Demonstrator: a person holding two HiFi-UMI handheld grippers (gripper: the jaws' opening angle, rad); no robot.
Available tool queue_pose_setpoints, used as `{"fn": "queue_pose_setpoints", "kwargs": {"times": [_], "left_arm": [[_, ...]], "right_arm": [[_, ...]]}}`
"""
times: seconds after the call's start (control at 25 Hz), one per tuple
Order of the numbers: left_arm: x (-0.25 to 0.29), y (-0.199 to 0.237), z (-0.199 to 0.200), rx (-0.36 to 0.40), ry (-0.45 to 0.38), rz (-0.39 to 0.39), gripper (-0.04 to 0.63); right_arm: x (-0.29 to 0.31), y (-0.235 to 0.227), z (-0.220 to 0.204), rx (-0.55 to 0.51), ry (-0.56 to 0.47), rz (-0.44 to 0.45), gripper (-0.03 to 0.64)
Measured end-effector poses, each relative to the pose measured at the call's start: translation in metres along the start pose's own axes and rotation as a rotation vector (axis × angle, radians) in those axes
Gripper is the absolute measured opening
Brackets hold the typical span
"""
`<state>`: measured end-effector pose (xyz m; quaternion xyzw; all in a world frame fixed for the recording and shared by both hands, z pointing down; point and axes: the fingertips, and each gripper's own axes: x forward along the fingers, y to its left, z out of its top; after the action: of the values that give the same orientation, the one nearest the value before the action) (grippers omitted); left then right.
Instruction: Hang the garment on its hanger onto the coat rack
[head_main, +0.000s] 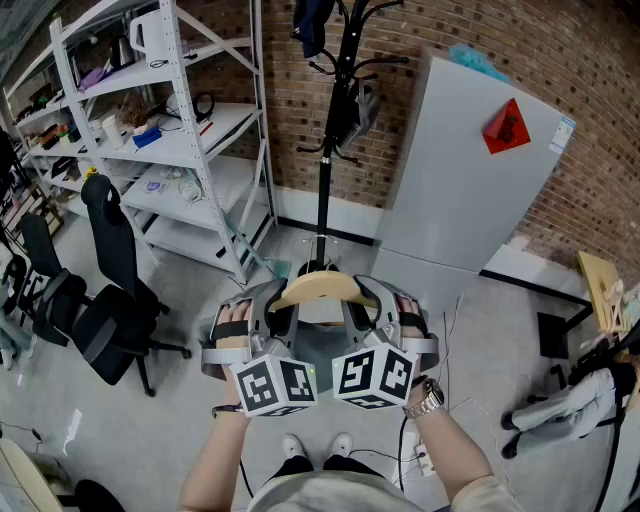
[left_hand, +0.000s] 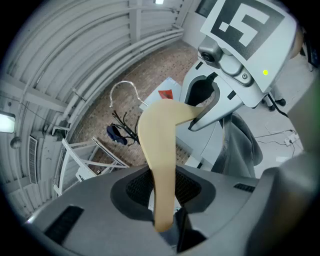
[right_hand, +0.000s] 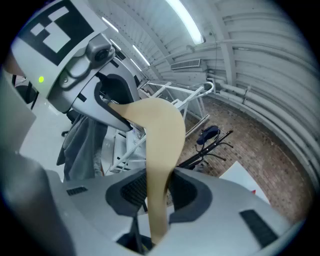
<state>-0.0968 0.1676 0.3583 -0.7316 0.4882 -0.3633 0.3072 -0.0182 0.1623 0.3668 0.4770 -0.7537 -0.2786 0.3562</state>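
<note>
A pale wooden hanger (head_main: 320, 288) is held level in front of me, its metal hook (left_hand: 125, 87) pointing toward the rack. My left gripper (head_main: 262, 322) is shut on the hanger's left arm (left_hand: 161, 165), and my right gripper (head_main: 380, 318) is shut on its right arm (right_hand: 160, 160). A grey garment (left_hand: 245, 142) hangs from the hanger, and it also shows under the left gripper in the right gripper view (right_hand: 80, 145). The black coat rack (head_main: 335, 100) stands ahead by the brick wall, apart from the hanger.
A dark blue garment (head_main: 312, 25) hangs at the rack's top. White metal shelving (head_main: 170, 130) stands to the left and a tall grey cabinet (head_main: 470, 170) to the right. Black office chairs (head_main: 110, 300) are at left. Cables and a grey machine (head_main: 570, 400) lie on the floor at right.
</note>
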Motion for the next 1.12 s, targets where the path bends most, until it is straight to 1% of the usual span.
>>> {"fn": "queue_pose_setpoints", "kwargs": {"times": [0.28, 0.68, 0.92, 1.12], "left_arm": [[0.006, -0.004, -0.001, 0.008, 0.005, -0.012, 0.098], [0.021, -0.011, 0.012, 0.024, 0.008, -0.014, 0.098], [0.028, -0.013, 0.023, 0.033, 0.018, -0.002, 0.098], [0.037, -0.011, 0.030, 0.047, 0.037, 0.019, 0.098]], "right_arm": [[0.003, -0.002, -0.003, -0.016, 0.005, -0.001, 0.110], [0.007, -0.013, -0.020, -0.013, 0.003, 0.000, 0.110], [0.010, -0.022, -0.030, -0.007, -0.017, 0.002, 0.110], [0.014, -0.031, -0.033, -0.007, -0.061, 0.006, 0.110]]}}
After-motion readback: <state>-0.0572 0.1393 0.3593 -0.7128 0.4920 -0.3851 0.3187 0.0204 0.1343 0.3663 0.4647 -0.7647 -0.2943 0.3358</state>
